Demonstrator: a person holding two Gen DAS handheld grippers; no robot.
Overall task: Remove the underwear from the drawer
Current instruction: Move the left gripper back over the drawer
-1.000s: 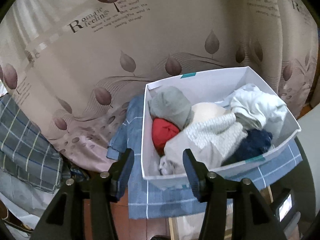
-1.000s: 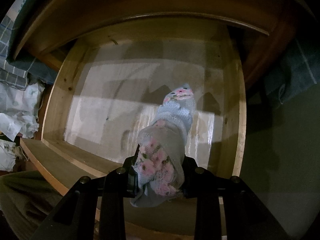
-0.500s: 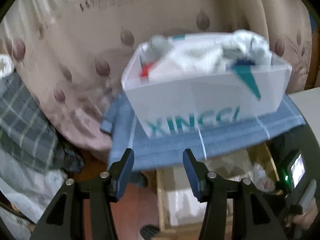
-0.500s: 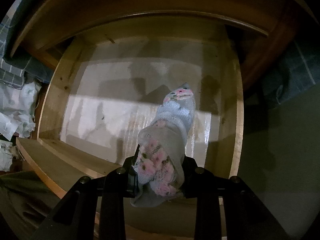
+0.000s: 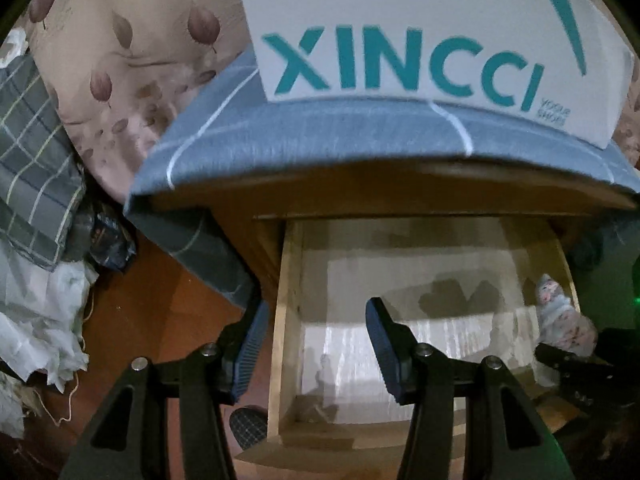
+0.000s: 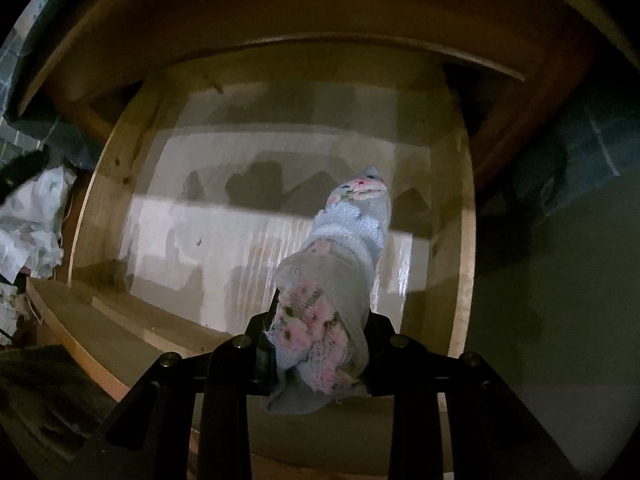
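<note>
The right gripper [image 6: 320, 344] fingers pinch the floral underwear [image 6: 332, 280], which hangs just beyond them over the bare drawer [image 6: 224, 240]. The left gripper [image 5: 316, 344] fingers are spread, empty, above the drawer's left wall. Extraction is underway; next, lift toward the XINCCI box [image 5: 400, 40] above.

Both views are dim and bowed by the fisheye lens, with black corners. In the left wrist view the white cardboard box with teal lettering [image 5: 420, 40] is the brightest thing, its letters slightly smeared by motion blur. A band of light crosses the pale floor of the open wooden drawer [image 6: 224, 240], glossy with streaky glare, and soft dark shadows lie along its far edge. The drawer's far end and the surroundings sink into murky brown and green.
</note>
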